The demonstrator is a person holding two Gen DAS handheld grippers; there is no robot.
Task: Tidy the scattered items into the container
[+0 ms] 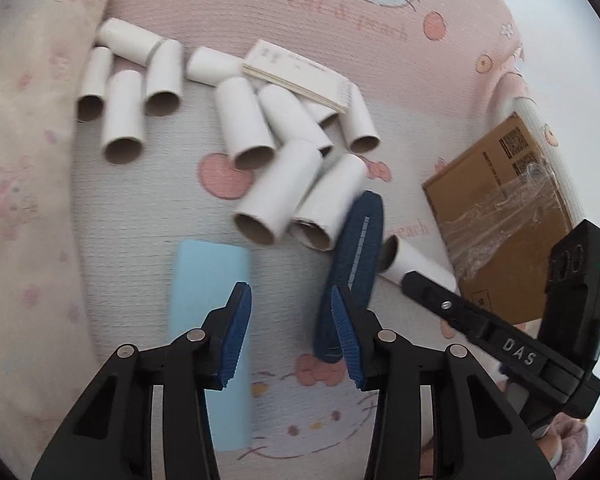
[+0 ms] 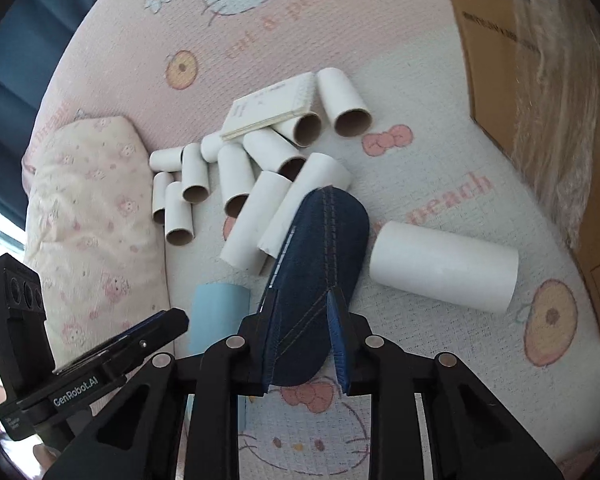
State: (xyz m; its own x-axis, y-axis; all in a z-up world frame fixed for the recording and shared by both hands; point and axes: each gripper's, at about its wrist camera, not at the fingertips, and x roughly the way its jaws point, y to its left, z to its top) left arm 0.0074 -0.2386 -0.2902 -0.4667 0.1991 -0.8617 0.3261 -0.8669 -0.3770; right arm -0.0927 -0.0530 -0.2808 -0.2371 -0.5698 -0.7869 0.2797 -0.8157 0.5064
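A dark blue denim case (image 2: 320,248) sits between the fingers of my right gripper (image 2: 300,344), which is shut on its near end. It also shows in the left wrist view (image 1: 356,264), held just above the bed. My left gripper (image 1: 290,336) is open and empty above a light blue flat item (image 1: 208,320), also seen in the right wrist view (image 2: 216,316). Several white cardboard tubes (image 1: 260,128) lie scattered on the bed, with a small notepad (image 1: 300,76) on top of them. A brown cardboard box (image 1: 500,208) stands at the right.
The bed has a pink and white cartoon-print cover (image 1: 140,220). A pale floral pillow (image 2: 92,216) lies at the left. One larger white tube (image 2: 444,268) lies beside the box (image 2: 540,120). The other gripper's body (image 1: 540,344) shows at the right.
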